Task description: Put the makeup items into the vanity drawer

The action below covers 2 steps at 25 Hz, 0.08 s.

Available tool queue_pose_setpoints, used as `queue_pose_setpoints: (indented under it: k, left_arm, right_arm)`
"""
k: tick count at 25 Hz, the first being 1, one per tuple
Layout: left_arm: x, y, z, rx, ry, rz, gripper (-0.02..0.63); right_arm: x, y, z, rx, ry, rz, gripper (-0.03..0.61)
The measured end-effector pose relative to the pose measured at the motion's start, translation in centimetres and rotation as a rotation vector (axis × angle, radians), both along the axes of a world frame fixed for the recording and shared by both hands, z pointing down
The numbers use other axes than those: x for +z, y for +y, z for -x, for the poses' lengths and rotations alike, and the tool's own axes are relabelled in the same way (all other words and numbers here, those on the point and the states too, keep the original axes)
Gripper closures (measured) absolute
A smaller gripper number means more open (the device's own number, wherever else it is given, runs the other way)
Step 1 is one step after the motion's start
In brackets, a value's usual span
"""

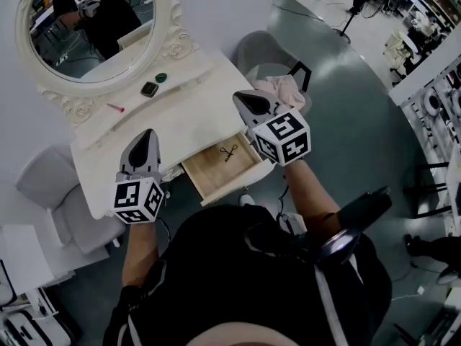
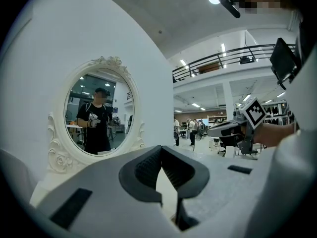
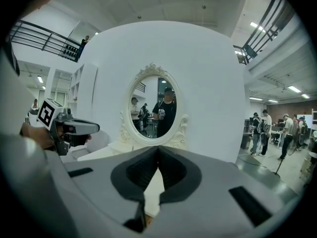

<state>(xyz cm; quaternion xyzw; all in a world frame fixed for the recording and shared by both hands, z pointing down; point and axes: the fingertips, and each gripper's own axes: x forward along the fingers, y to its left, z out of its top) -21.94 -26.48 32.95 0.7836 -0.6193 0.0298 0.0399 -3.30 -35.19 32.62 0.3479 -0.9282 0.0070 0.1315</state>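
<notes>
- Looking for the makeup, where is it?
- On the white worktop [image 1: 194, 114], below the oval white-framed mirror [image 1: 86, 20]. I see a small green round pot [image 1: 160, 77], a dark square case [image 1: 149, 89] and a thin pink stick [image 1: 115, 107]. None is in the open wooden drawer [image 1: 214, 176].
- And the grippers?
- The left gripper [image 1: 148, 139] and the right gripper [image 1: 248, 101] are both pinched together and hold nothing.
- What could go wrong?
- The stick lies flat, so I think the tips may slip off it. A low reach might bump the drawer.
</notes>
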Motion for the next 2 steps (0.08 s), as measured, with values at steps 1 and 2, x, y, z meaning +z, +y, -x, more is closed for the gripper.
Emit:
queue_pose_setpoints:
  k: [1, 2]
  left_arm:
    - [0.01, 0.04, 0.07, -0.005, -0.003, -0.005, 0.609]
    - [0.02, 0.08, 0.14, -0.011, -0.006, -0.01, 0.609]
  right_arm:
    - [0.06, 0.0, -0.03, 0.002, -0.001, 0.001, 0.574]
    - [0.12, 0.0, -0.06, 0.003, -0.002, 0.002, 0.574]
